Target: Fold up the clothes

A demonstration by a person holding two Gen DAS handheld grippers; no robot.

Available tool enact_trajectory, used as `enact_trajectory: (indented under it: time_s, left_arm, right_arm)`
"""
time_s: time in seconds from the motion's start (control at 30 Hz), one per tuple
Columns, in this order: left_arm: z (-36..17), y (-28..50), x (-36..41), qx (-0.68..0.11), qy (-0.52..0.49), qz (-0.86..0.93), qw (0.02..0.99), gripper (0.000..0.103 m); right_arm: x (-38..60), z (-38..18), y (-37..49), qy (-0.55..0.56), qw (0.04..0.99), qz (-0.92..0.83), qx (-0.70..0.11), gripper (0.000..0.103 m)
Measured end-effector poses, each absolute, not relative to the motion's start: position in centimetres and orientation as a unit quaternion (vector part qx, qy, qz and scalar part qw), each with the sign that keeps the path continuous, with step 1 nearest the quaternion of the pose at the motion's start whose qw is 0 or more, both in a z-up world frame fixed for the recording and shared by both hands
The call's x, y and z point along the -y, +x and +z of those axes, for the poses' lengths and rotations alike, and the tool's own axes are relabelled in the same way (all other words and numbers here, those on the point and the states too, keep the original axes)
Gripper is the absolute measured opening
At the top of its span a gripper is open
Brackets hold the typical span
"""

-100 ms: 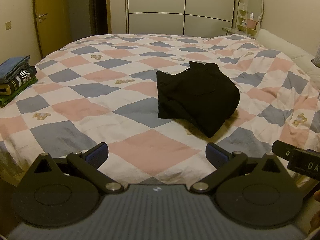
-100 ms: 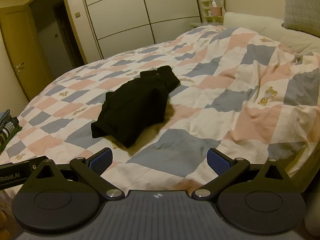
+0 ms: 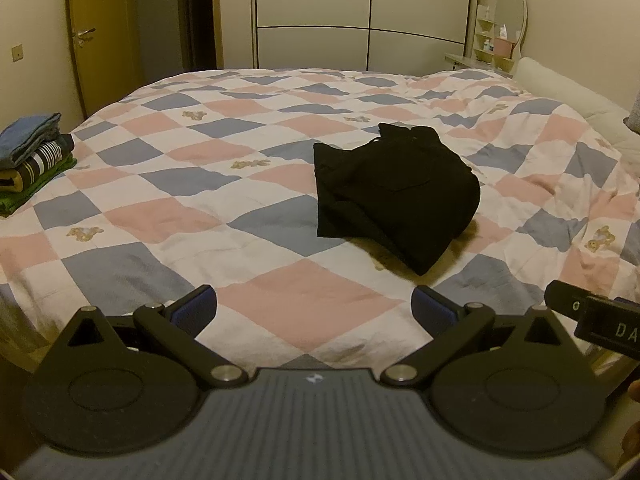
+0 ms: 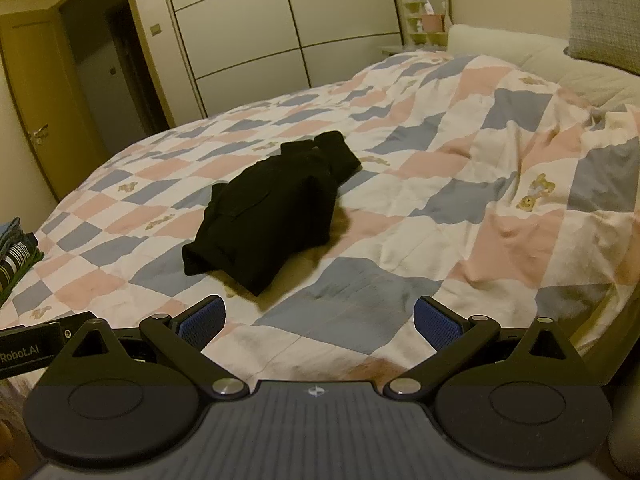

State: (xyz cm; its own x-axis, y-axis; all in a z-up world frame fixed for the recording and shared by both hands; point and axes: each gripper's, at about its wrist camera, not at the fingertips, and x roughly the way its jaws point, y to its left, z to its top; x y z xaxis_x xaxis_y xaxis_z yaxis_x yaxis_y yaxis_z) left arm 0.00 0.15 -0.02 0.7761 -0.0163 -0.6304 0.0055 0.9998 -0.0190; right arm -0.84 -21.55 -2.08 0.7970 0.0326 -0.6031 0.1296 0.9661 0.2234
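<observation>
My left gripper (image 3: 314,310) and right gripper (image 4: 319,319) both gape wide, holding nothing. The black garment (image 3: 394,194) lies bundled mid-bed (image 3: 160,200), apart from both; folded clothes (image 3: 30,160) are stacked at the bed's left edge.

The quilt (image 3: 256,216) is a diamond patchwork of pale pink, slate blue and white, with small tan teddy bears printed on some of the white patches. The garment (image 3: 394,192) lying on it is plain black – no print, no trim. The stack of folded clothes (image 3: 32,160) at the bed's edge runs from blue denim on top, through dark cloth with white stripes, to bright green at the bottom. The wardrobe (image 3: 360,16) has cream panels split by thin dark lines; the door (image 3: 104,32) is honey-brown wood. Each gripper is black – the pads (image 4: 436,322) alone are vivid blue.
</observation>
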Motion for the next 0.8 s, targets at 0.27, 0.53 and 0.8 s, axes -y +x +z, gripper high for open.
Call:
enact_trajectory:
  time_s: [0.27, 0.53, 0.8]
  left_arm:
    - [0.0, -0.2, 0.3, -0.333, 0.005, -0.001, 0.943, 0.103]
    - [0.1, -0.2, 0.1, -0.335, 0.002, -0.004, 0.942, 0.103]
    - [-0.1, -0.1, 0.1, -0.338, 0.001, -0.005, 0.941, 0.103]
  right_arm:
    - [21.7, -2.1, -0.8, 0.131, 0.938, -0.027, -0.321, 0.103]
    - [21.6, -2.2, -1.0, 0.133, 0.938, -0.026, -0.32, 0.103]
    - [21.7, -2.5, -1.0, 0.134, 0.937, -0.027, -0.322, 0.103]
